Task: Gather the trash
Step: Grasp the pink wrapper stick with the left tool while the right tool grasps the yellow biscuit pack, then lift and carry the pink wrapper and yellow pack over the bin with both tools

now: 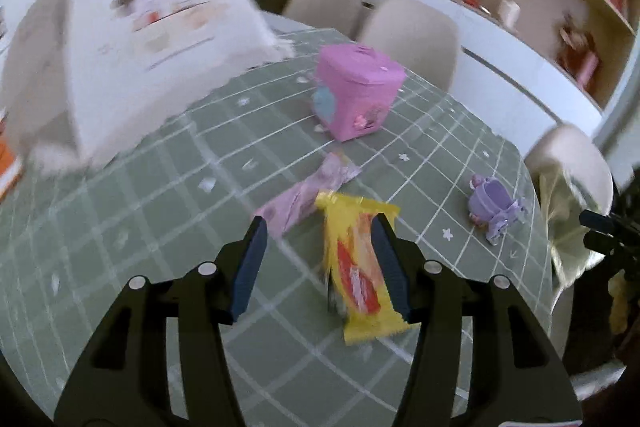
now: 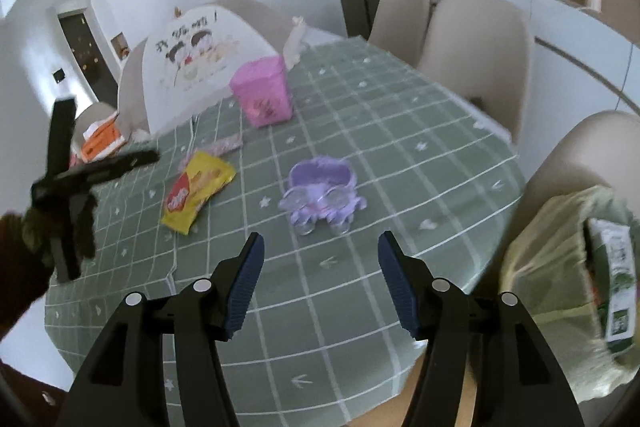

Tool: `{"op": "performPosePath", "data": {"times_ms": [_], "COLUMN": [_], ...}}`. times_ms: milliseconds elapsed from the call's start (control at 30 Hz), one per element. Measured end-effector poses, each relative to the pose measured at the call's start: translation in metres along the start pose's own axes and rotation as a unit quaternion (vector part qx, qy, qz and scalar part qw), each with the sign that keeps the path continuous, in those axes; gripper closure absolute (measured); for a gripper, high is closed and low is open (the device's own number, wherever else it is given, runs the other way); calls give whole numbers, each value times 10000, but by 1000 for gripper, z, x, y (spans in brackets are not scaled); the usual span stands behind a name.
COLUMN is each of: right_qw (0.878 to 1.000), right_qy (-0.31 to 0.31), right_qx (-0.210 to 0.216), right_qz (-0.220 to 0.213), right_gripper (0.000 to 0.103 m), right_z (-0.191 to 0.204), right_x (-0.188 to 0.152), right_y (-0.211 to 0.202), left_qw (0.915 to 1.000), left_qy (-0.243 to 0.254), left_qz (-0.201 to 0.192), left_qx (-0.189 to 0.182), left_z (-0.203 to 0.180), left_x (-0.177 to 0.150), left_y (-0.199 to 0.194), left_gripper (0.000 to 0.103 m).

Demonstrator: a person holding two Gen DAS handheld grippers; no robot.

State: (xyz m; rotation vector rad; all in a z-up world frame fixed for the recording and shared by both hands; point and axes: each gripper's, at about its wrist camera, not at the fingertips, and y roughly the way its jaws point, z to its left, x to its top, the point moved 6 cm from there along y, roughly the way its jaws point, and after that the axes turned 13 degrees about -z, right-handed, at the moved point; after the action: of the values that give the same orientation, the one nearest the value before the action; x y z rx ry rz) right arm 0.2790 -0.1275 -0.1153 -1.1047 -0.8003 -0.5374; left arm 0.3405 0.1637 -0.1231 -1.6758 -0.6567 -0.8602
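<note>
Yellow wrapper [image 1: 360, 267] blurred, partly behind claw [image 1: 320, 263]

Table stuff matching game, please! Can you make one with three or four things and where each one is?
Things:
1. yellow wrapper
2. pink box
3. purple toy carriage
4. pale plastic bag

Places:
A. off the table's edge, by a chair
B. far side of the green tablecloth, near the white food cover
C. between the open left tongs
D. ahead of the open right tongs

Pairs: 1-C, 2-B, 3-D, 4-A
</note>
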Motion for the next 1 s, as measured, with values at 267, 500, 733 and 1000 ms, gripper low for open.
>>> {"op": "performPosePath", "data": {"times_ms": [267,500,733,1000], "right_qw": [9962,9926,9986,9986], "right_qy": [-287,-214,286,256], "right_qx": [-766,-1130,-302,52], "right_qz": [296,394,320,469], "right_gripper": [47,47,47,47], "right_z": [13,17,67,130], "right_x": [-25,-37,-16,-5], "right_y": [12,20,64,131], "left_qw": [9967,9884,9976,9892], "left_qy": [384,858,-54,-1414], "left_qz": [560,1095,668,206], "left_qx": [-443,-605,-186,331], "left_z": [8,-3,34,92], "left_x": [15,-4,5,-19], "left_y": [74,102,44,-42], "left_gripper": [52,79,97,97]}}
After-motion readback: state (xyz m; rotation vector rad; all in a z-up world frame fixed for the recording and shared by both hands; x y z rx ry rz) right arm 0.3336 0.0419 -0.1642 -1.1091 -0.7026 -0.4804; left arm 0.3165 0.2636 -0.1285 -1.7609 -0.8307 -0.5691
